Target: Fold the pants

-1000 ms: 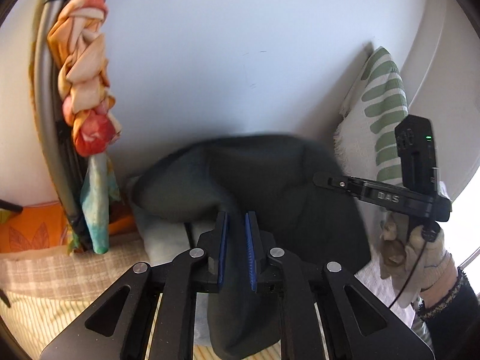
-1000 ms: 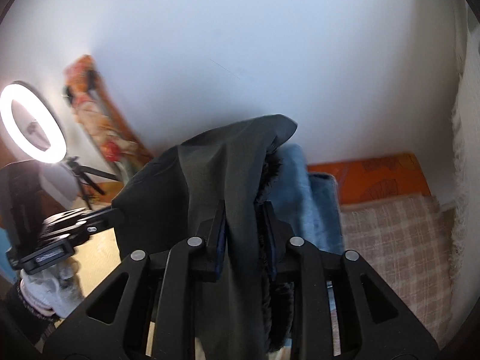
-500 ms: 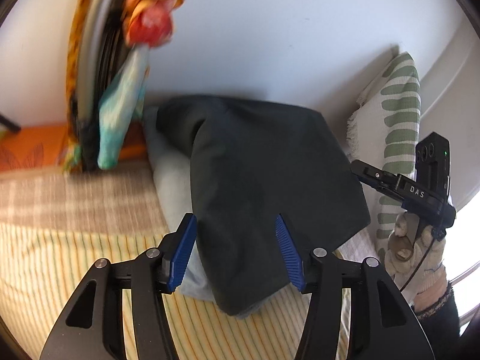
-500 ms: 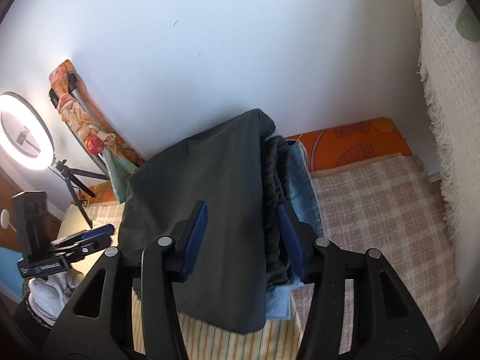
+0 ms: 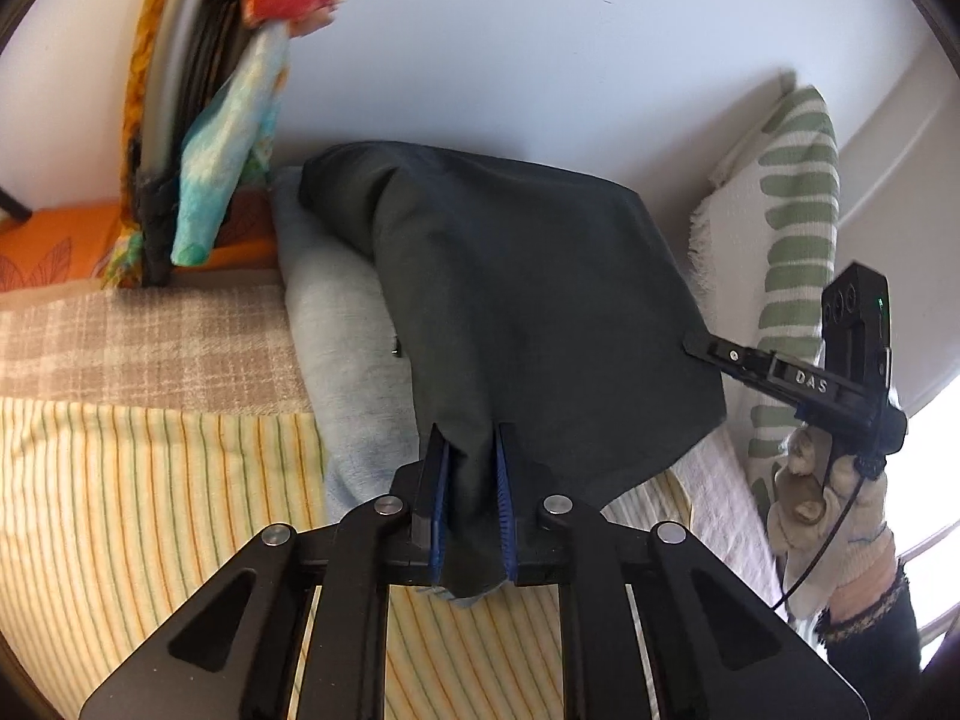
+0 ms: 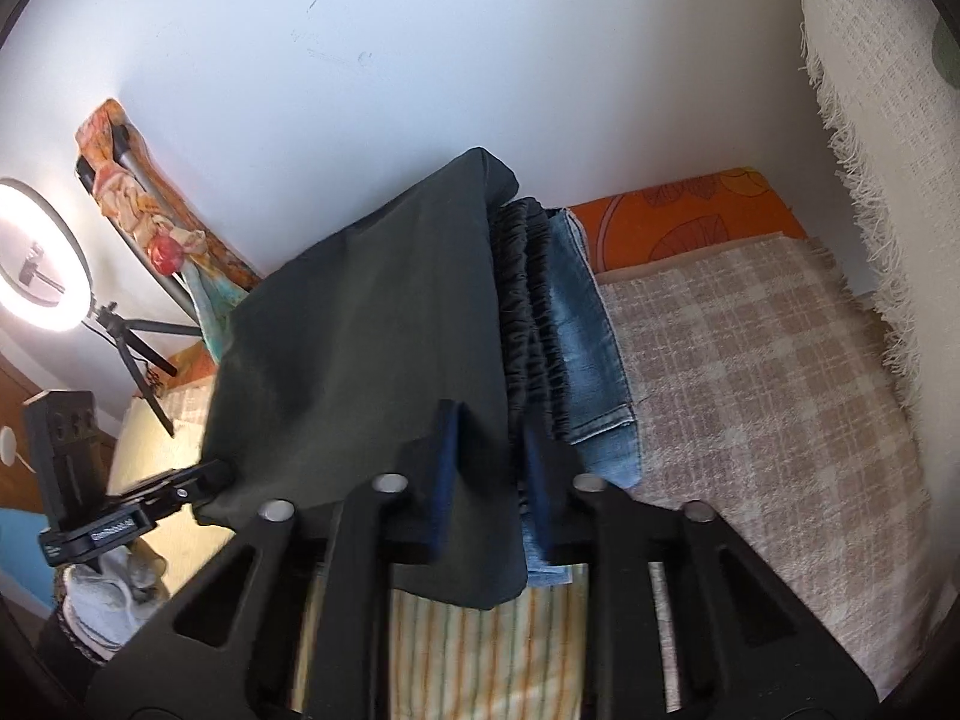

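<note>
My left claw [image 5: 471, 495]: jaws closing, blue pads pinching the near edge of the dark pants [image 5: 528, 312], a bunched fold of the cloth standing between them. Claw angled down toward the bed.

My right claw [image 6: 489, 468]: jaws closing too, the near right corner of the same dark pants between the pads and gripped there; a strip of denim shows just below the right pad. This view is slightly blurred at the fingers.

The pants lie folded in a broad dark slab on top of a stack. Under them, in the right wrist view, a gathered dark waistband [image 6: 531, 324] and a folded pair of blue jeans [image 6: 591, 348] stick out along the right side. In the left wrist view a pale grey-blue garment [image 5: 336, 324] shows under the left edge.

The stack sits on a bed with a yellow striped sheet [image 5: 150, 492] near me and a beige checked blanket [image 6: 750, 372] farther back. An orange leaf-print cushion [image 6: 684, 216] lies against the white wall.

Outward: a lit ring light [image 6: 42, 264] on a small tripod at the left, a leaning bundle wrapped in orange floral cloth [image 6: 138, 204] beside it, and a fringed cream throw with green marks [image 5: 792, 228] hanging at the right. My gloved right hand [image 5: 828, 516] shows in the left wrist view.
</note>
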Available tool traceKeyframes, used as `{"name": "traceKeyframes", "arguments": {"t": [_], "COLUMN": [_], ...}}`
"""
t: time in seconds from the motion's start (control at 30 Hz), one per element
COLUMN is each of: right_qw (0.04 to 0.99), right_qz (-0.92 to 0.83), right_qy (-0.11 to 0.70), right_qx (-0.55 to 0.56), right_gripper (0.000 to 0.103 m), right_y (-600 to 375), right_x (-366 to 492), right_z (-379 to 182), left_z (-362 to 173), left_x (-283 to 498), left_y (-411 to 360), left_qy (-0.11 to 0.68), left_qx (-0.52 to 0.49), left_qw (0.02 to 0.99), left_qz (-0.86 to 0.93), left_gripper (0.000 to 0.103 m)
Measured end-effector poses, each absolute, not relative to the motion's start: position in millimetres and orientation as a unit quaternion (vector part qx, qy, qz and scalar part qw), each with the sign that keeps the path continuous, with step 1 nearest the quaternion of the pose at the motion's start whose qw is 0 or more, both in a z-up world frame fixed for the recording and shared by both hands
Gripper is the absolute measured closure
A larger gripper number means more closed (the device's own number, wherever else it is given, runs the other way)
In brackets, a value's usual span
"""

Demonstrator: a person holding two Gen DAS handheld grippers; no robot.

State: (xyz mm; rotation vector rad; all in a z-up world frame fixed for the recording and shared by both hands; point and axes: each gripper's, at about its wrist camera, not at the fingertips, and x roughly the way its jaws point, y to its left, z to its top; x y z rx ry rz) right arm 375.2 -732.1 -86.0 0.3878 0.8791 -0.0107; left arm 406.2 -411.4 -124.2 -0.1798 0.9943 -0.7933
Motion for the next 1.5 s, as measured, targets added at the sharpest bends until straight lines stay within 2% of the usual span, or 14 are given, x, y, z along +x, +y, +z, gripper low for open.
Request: {"name": "traceKeyframes", "arguments": {"t": [0.1, 0.33, 0.43, 0.5, 0.63, 0.7, 0.8, 1.07, 1.43, 1.47, 1.5], "right_qw": [0.892, 0.888, 0.888, 0.891, 0.895, 0.897, 0.901, 0.916, 0.930, 0.931, 0.932], "right_qz": [-0.035, -0.069, -0.075, -0.082, -0.080, -0.082, -0.081, -0.075, -0.081, -0.081, -0.080], "right_qy": [0.426, 0.436, 0.436, 0.429, 0.419, 0.413, 0.404, 0.376, 0.345, 0.343, 0.341], "right_qx": [0.150, 0.129, 0.126, 0.127, 0.132, 0.131, 0.135, 0.122, 0.097, 0.095, 0.095], "right_gripper": [0.087, 0.085, 0.074, 0.063, 0.056, 0.050, 0.043, 0.031, 0.030, 0.029, 0.024], "right_y": [-731, -729, -727, -725, -715, -708, -697, -658, -598, -593, -587], "right_x": [378, 380, 373, 364, 348, 339, 325, 277, 205, 200, 195], "right_z": [-83, -84, -79, -74, -61, -54, -44, -7, 26, 28, 30], "left_z": [-123, -132, -123, -113, -97, -89, -79, -44, -3, -1, 2], "left_x": [399, 386, 383, 377, 367, 360, 349, 309, 251, 247, 241], "left_y": [-413, -412, -406, -404, -398, -395, -391, -373, -326, -322, -315], "left_qy": [0.464, 0.473, 0.468, 0.453, 0.434, 0.426, 0.415, 0.378, 0.329, 0.326, 0.320], "left_qx": [-0.088, -0.065, -0.052, -0.032, -0.019, -0.015, -0.008, 0.005, 0.019, 0.018, 0.017], "left_qw": [0.794, 0.792, 0.798, 0.808, 0.820, 0.826, 0.832, 0.848, 0.873, 0.875, 0.878], "left_qz": [-0.382, -0.380, -0.375, -0.375, -0.372, -0.369, -0.369, -0.372, -0.360, -0.358, -0.356], "left_gripper": [0.094, 0.093, 0.092, 0.091, 0.067, 0.064, 0.053, 0.046, 0.027, 0.026, 0.025]}}
